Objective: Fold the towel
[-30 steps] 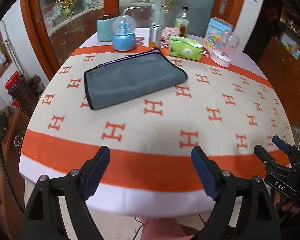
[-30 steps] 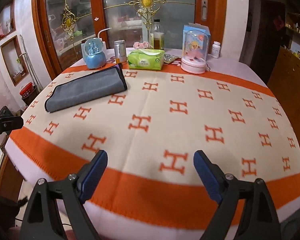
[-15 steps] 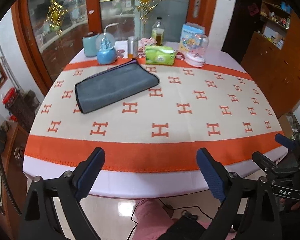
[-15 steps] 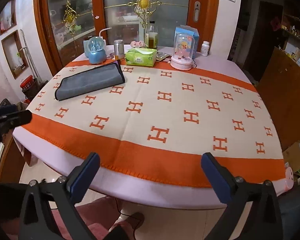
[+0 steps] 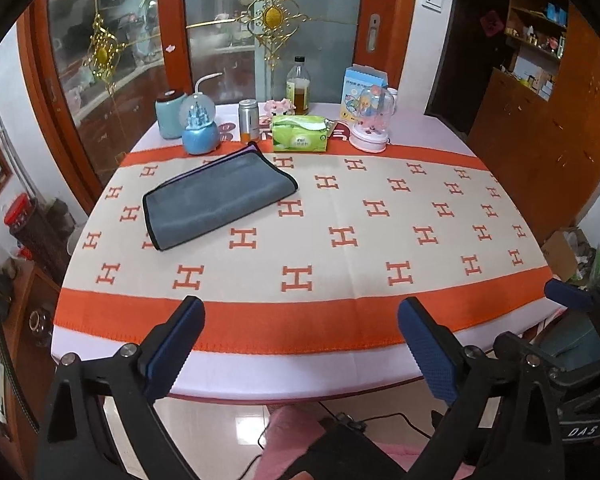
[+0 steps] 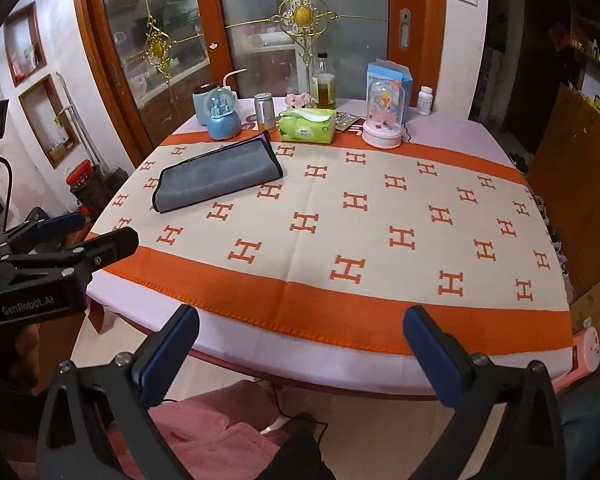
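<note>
My left gripper (image 5: 300, 344) has its blue-padded fingers (image 5: 176, 344) spread wide with nothing between them, hanging off the near edge of the table (image 5: 300, 376), above the floor. My right gripper (image 6: 300, 354) is likewise released, its fingers (image 6: 434, 360) far apart and empty, also just off the near rim. In the left wrist view the right gripper shows at about 4 o'clock, and in the right wrist view the left gripper appears at about 9 o'clock, so the two sit side by side and well apart from the cloth. Beyond the fingers lies the tablecloth (image 5: 340, 216), cream with orange H marks and an orange border. The towel (image 5: 216, 200) is grey with a dark edge, lying flat and already folded into a long rectangle, at about 11 o'clock from my left fingers; in the right wrist view it (image 6: 218, 176) also sits toward 11 o'clock, on the far left part of the cloth. Just behind its far end stand a blue snow globe (image 5: 199, 128) and a metal can (image 5: 249, 120), with a green tissue pack (image 5: 300, 133) near the towel's far right corner. Further toward 1 o'clock is a pink-based glass dome (image 5: 371, 120), and a bottle (image 5: 298, 86) stands behind the tissue pack.
</note>
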Demonstrator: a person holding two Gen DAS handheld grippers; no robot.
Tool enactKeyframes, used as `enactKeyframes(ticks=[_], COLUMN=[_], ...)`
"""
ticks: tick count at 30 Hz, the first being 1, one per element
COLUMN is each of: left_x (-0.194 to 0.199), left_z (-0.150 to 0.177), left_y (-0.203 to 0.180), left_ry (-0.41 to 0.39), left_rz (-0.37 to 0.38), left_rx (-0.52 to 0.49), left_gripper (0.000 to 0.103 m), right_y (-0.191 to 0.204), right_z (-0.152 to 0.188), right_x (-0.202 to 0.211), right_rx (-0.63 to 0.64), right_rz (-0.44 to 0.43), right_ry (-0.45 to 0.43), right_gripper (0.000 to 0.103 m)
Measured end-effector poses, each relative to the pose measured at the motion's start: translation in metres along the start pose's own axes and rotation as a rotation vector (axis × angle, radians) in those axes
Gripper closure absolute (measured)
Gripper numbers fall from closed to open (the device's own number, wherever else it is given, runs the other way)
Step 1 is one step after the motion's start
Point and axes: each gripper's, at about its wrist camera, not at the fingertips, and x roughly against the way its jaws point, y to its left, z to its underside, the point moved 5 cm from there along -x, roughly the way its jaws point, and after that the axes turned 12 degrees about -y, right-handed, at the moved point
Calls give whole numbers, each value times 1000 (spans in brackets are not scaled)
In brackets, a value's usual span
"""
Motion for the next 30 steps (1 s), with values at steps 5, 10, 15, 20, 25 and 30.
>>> enactKeyframes(ticks=[5, 10, 15, 20, 25, 30], left_x=[4, 9, 15, 18, 22, 23], left_z=[1, 9, 14, 18, 18, 16], left_y=[1, 6, 9, 12, 10, 9], left_ry=[-3, -8, -42, -60, -83, -97], left_rz=[-43, -102, -165, -188, -198, -197], left_rx=[7, 22, 22, 26, 13, 2], left_gripper=[6, 6, 6, 6, 6, 2], right_y=[2, -3, -5, -5, -8, -9], right_z=[0, 4, 12, 17, 19, 19], right_x=[5, 12, 15, 18, 19, 19], right_rx=[-30, -86, -122, -134, -143, -148], right_rz=[3, 54, 66, 77, 91, 92], right_ry=[-3, -32, -39, -47, -49, -52], right_gripper=[1, 1, 0, 0, 0, 0])
